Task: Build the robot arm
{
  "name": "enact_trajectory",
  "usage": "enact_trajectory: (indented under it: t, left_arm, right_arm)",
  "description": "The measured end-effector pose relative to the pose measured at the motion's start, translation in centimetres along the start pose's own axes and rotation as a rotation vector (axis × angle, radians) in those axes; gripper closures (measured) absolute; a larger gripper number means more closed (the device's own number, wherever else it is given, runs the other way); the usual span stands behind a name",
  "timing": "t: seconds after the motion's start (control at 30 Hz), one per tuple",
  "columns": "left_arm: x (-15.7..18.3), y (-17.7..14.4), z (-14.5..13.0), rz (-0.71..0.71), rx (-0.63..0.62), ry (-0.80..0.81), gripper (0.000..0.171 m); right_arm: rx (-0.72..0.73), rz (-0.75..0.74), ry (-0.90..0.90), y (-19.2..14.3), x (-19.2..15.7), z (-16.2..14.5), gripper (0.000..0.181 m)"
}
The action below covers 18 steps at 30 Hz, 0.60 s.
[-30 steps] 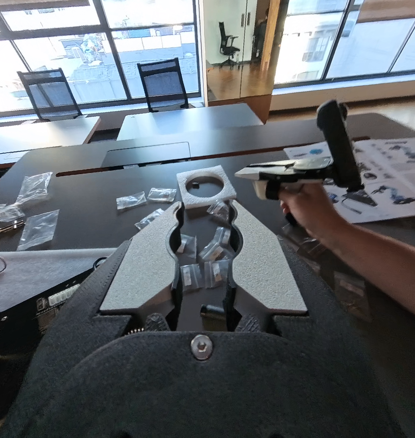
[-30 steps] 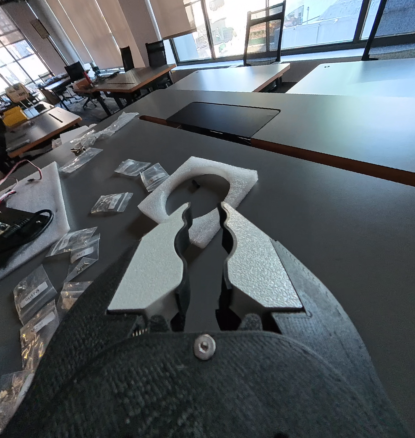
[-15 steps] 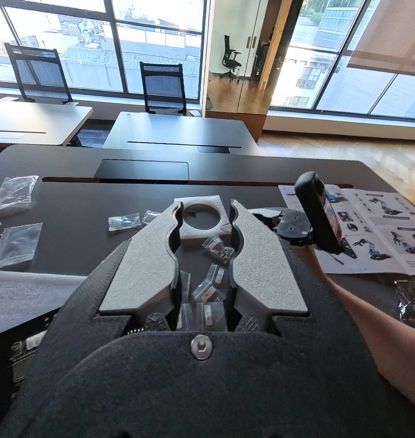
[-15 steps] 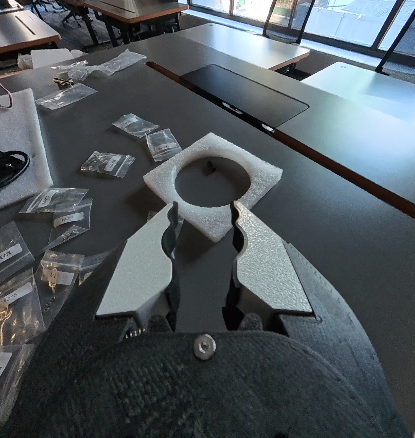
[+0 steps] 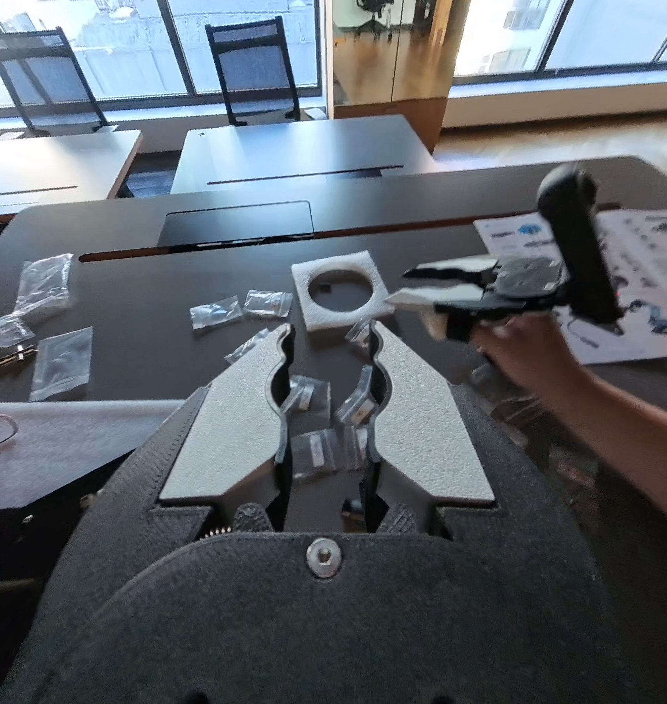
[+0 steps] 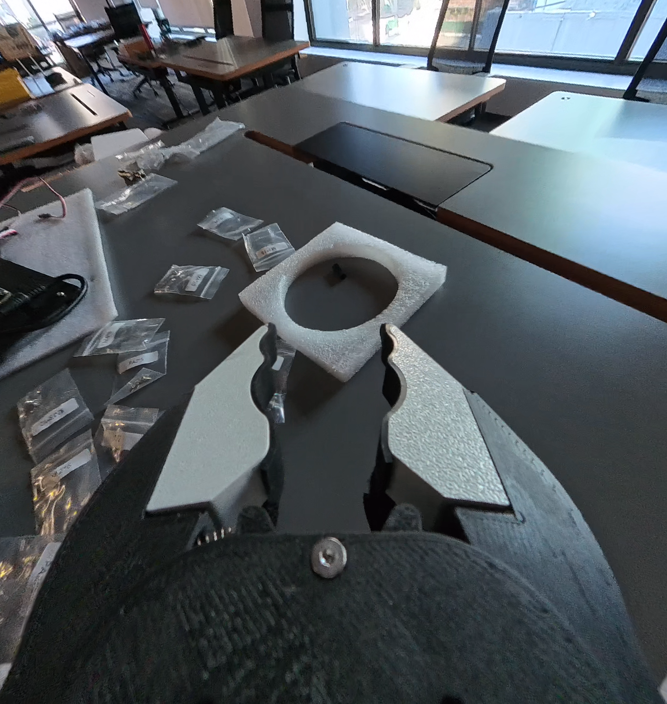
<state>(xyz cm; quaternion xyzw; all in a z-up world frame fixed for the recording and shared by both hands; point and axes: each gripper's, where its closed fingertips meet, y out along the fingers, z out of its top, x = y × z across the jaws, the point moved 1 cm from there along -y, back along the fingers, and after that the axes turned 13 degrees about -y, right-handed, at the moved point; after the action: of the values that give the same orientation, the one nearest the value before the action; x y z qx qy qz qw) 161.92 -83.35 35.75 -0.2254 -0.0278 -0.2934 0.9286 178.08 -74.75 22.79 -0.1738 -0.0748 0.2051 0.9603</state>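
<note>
My left gripper (image 5: 331, 330) is open over the dark table (image 5: 141, 343), holding nothing. Small clear bags of parts (image 5: 311, 396) lie on the table under its fingers. A white foam square with a round hole (image 5: 335, 324) lies just beyond its tips. My right gripper (image 6: 328, 330) is open and holds nothing. The near corner of the foam square (image 6: 339, 354) lies under its spread fingertips, apart from both pads. A small black part (image 6: 337, 272) sits inside the hole. A small bag (image 6: 282, 365) lies under its left finger. The right gripper also shows in the left wrist view (image 5: 396, 286), at the foam's right edge.
Several small labelled bags (image 6: 189, 282) are scattered to the left of the foam. A white foam sheet (image 6: 57, 244) carries a black electronic board (image 6: 15, 301). A printed sheet (image 5: 648, 274) lies at the right. A black lid (image 6: 392, 164) is set into the table behind. My right fingertips sit around 20 cm from my left ones. The foam square (image 6: 339, 354) is closer to my right gripper, around 4 cm from its tips; the left tips are 25 cm off. The left camera catches it too, in the left wrist view (image 5: 383, 304).
My right gripper's fingers have spread much wider and it has drawn back over the foam's near corner. My left gripper stays open and has only swayed over the bags.
</note>
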Motion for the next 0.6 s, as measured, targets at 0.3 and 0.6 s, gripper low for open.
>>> enact_trajectory:
  t: [0.3,0.6]
  left_arm:
    - [-1.6,-3.1,-4.1,-0.148,-0.081,-0.007,0.136]
    - [-4.8,-6.1,-6.9,-0.338,-0.141,0.122,0.136]
  right_arm:
    - [-0.158,0.155,-0.007,-0.5,-3.7,-0.2,0.125]
    - [-0.303,0.062,-0.09,1.9,-4.7,-3.9,0.132]
